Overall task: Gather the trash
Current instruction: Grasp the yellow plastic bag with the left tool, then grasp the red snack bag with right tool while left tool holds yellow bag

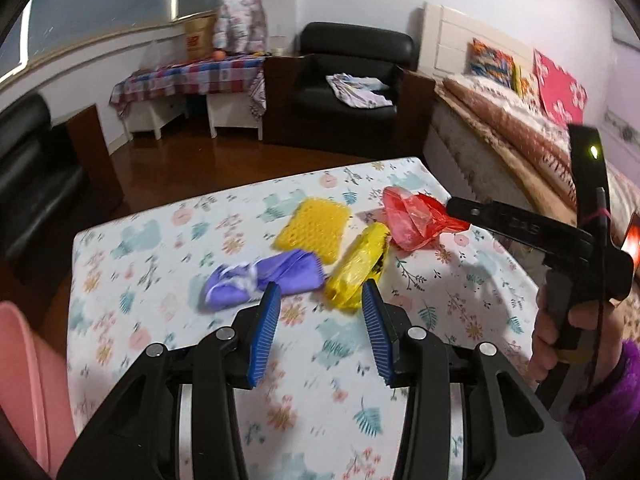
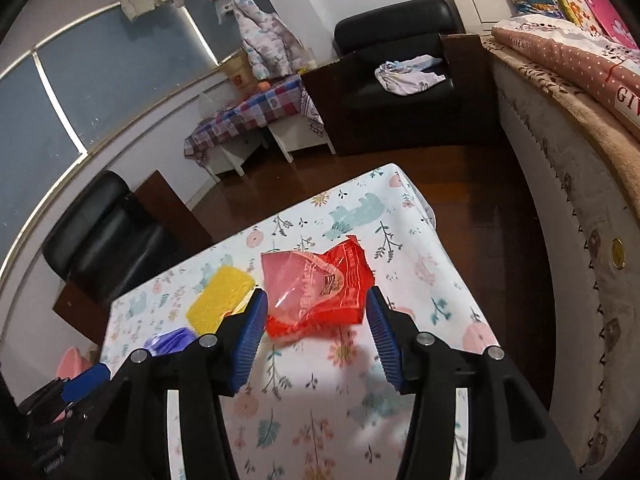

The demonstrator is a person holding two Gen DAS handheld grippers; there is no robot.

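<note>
Bench [image 1: 472, 280], covered by a floral cloth, fills the lower half of both wrist views; bed [image 2: 580, 168] runs along its right side, black armchair [image 2: 400, 76] beyond the far edge. A pink tub [image 1: 24, 380] shows at the bench's left edge, seen only in part; judged the likely place for the trash, though nothing confirms it.

Four pieces of trash lie in a loose cluster toward the far half of the bench, none yet lifted:
- red plastic bag [image 2: 320, 292], crumpled, farthest right, near the far right corner;
- yellow foam net [image 1: 312, 228], flat, left of the red bag;
- purple wrapper [image 1: 260, 280], nearest the left side, partly blurred;
- yellow wrapper [image 1: 360, 268], between purple wrapper and red bag, just beside the foam net.

Right gripper [image 2: 316, 328]: jaws wide, straddling the near edge of the red bag. Pads flank the bag but do not press it; contact cannot be told. Judged: lined up for a pinch on the bag's bunched lower edge, since thin film is easier to catch where it is crumpled.

Left gripper [image 1: 320, 328]: jaws wide, holding nothing, poised above the cloth with the purple wrapper just past the left pad and the yellow wrapper just past the right one. Which is the target cannot be told.

Risk, judged: light film may slide away on closing.
</note>
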